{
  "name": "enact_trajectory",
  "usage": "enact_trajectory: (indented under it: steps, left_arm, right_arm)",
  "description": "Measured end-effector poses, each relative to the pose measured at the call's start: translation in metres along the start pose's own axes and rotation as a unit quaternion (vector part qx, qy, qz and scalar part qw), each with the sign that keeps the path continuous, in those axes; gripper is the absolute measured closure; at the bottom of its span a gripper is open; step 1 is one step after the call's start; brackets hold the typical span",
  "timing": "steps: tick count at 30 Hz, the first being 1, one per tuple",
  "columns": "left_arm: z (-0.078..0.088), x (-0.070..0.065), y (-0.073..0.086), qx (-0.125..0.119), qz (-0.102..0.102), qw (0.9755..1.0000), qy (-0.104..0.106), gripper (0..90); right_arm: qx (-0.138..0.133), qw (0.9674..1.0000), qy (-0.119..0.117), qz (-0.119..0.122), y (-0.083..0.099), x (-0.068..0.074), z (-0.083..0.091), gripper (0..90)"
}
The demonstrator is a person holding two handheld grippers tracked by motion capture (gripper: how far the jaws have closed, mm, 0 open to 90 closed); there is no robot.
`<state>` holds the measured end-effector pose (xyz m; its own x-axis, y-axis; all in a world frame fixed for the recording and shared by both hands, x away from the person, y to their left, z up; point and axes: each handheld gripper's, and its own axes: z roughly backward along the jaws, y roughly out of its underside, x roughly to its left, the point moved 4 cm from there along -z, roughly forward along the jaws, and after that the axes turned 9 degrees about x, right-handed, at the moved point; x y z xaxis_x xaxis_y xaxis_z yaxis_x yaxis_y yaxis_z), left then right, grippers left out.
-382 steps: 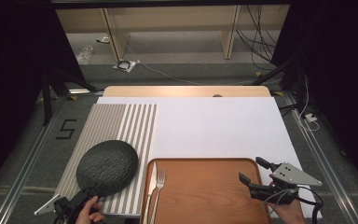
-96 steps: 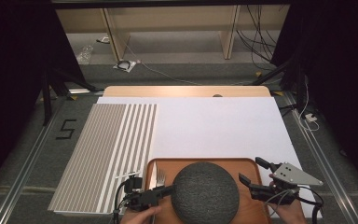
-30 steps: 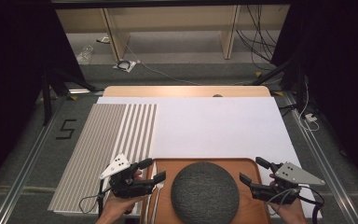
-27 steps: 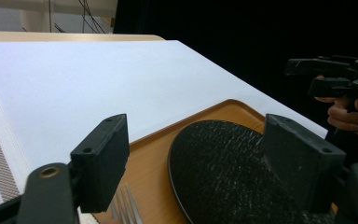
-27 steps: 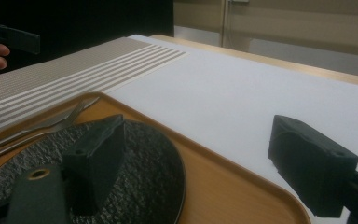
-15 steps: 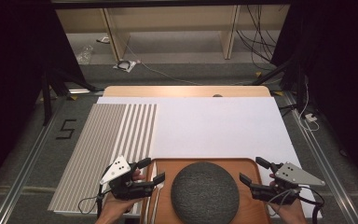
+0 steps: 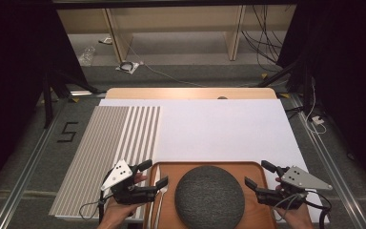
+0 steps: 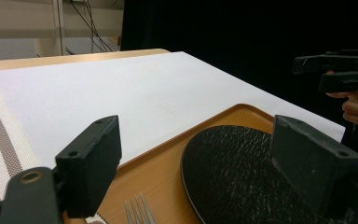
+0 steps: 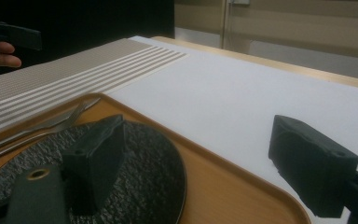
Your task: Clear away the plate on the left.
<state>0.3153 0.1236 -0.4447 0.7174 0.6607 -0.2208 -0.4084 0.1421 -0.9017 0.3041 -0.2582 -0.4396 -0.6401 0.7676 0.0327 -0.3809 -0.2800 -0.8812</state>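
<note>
A dark, rough-textured round plate [image 7: 209, 195] lies flat in the wooden tray [image 7: 205, 164] at the table's near edge. A silver fork [image 7: 158, 188] rests in the tray left of the plate. My left gripper [image 7: 153, 173] hovers over the tray's left rim beside the fork. Its jaws have just been opening and stand open with nothing between them. In the left gripper view, the plate [image 8: 242, 172] and fork tines [image 8: 137, 212] lie beyond the gripper [image 8: 200, 158]. My right gripper [image 7: 258, 174] stands open at the tray's right rim, apart from the plate [image 9: 149, 158].
A grey and white striped placemat [image 7: 109, 148] covers the table's left side. A white sheet [image 7: 219, 129] covers the middle and right. The table's wooden far edge [image 7: 190, 93] borders a floor with cables and shelf legs.
The plate went from the striped mat, held by my left gripper, into the tray. My left gripper let go and drew back left. Over the last second little has shifted.
</note>
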Motion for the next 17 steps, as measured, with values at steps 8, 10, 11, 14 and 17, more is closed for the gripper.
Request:
enact_trajectory:
  steps: [8,10,11,14,17]
  left_arm:
    - [-0.0001,0.0004,0.0004,0.003,0.002,1.0,-0.002,16.1]
    - [0.0,0.0008,0.0004,0.003,0.003,1.0,-0.004,16.1]
    - [0.0001,0.0009,0.0004,0.003,0.004,1.0,-0.004,16.0]
    - [0.0001,0.0008,0.0004,0.003,0.003,1.0,-0.004,16.0]
    - [-0.0003,0.0004,0.0006,0.004,0.001,1.0,-0.004,16.1]
  right_arm:
    - [-0.002,1.0,0.0,-0.002,-0.0001,0.0,0.0,19.9]
    - [-0.001,1.0,0.0,-0.002,-0.0001,0.0001,0.0,19.9]
    - [-0.001,1.0,0.0,-0.001,-0.0001,0.0001,0.0,19.8]
    - [-0.001,1.0,0.0,-0.001,0.0,0.0,0.0,19.9]
    - [-0.001,1.0,0.001,-0.001,0.0,-0.0002,0.0001,19.8]
